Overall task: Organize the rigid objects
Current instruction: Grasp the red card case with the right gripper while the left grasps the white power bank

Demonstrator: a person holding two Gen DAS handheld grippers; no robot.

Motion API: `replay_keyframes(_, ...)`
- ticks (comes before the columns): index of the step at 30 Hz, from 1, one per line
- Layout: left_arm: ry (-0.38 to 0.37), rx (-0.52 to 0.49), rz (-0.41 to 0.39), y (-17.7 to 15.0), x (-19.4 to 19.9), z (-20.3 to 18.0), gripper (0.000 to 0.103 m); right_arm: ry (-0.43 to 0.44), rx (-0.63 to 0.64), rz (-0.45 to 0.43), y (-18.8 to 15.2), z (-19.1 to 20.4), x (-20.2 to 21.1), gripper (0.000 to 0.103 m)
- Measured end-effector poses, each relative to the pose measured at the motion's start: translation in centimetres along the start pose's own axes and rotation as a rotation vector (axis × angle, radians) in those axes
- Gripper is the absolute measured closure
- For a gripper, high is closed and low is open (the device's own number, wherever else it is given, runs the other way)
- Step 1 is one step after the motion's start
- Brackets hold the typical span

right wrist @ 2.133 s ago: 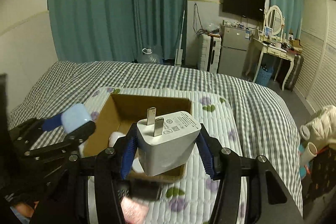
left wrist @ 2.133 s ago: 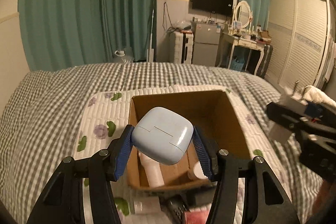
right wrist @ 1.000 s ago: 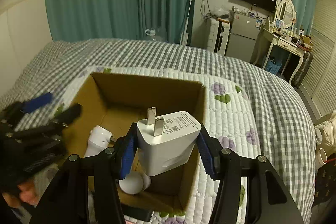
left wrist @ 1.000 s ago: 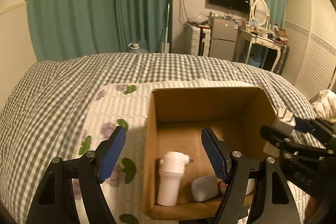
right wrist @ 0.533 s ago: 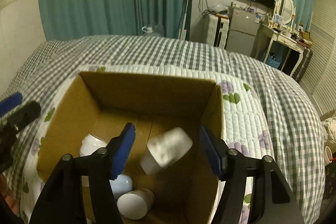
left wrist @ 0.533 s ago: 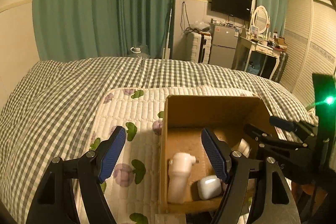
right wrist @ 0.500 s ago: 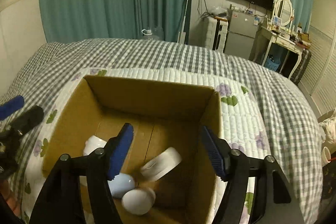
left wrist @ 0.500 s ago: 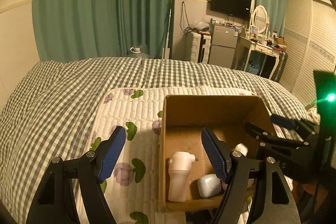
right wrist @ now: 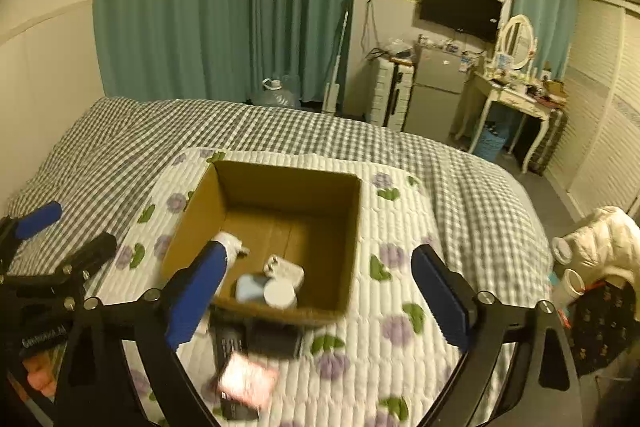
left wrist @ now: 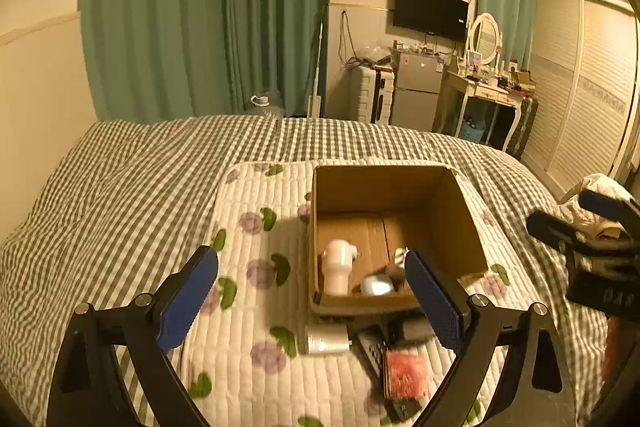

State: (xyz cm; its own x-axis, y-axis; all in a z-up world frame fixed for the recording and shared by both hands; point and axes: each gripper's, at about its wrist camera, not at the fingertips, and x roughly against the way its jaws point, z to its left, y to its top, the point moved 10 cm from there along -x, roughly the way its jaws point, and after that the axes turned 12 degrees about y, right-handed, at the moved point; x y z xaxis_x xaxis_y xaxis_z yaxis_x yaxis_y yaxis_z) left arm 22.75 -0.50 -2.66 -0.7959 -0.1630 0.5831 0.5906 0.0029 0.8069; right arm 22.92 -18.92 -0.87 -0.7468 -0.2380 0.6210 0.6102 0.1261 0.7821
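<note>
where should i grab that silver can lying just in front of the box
Grip the silver can across its round body, coming straight down from above with the left gripper, which is open and nearest. It lies on its side on the quilted mat below the cardboard box, so a finger either side of the curve probably suits best.

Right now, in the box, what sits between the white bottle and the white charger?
Bare cardboard floor only. The right wrist view shows the white bottle and the white charger apart inside the cardboard box.
</note>
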Motion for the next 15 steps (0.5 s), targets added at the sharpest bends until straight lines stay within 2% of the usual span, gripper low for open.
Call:
replay_keyframes(1, 0.001, 0.004, 0.003, -0.5, 0.3, 0.3, 0.000, -0.005, 0.004, 0.005, -0.5, 0.1, 0.4, 0.003)
replay_keyframes(4, -0.001, 0.022, 0.013, -2.1, 0.8, 1.1, 0.000, -0.014, -0.025, 0.018, -3.2, 0.4, 1.2, 0.000)
replay_keyframes(6, -0.010, 0.031, 0.029, -3.8, 0.4, 1.6, 0.000, 0.016, -0.076, 0.043, -5.6, 0.7, 0.6, 0.000)
replay_keyframes(9, -0.010, 0.022, 0.063, -6.5, -0.8, 2.0, 0.000, 0.052, -0.138, 0.108, -9.3, 1.2, -1.6, 0.000)
replay_keyframes(15, 0.020, -0.016, 0.115, -11.7, -4.3, 2.3, 0.000, 0.092, -0.177, 0.246, -15.8, 2.8, -7.8, 0.000)
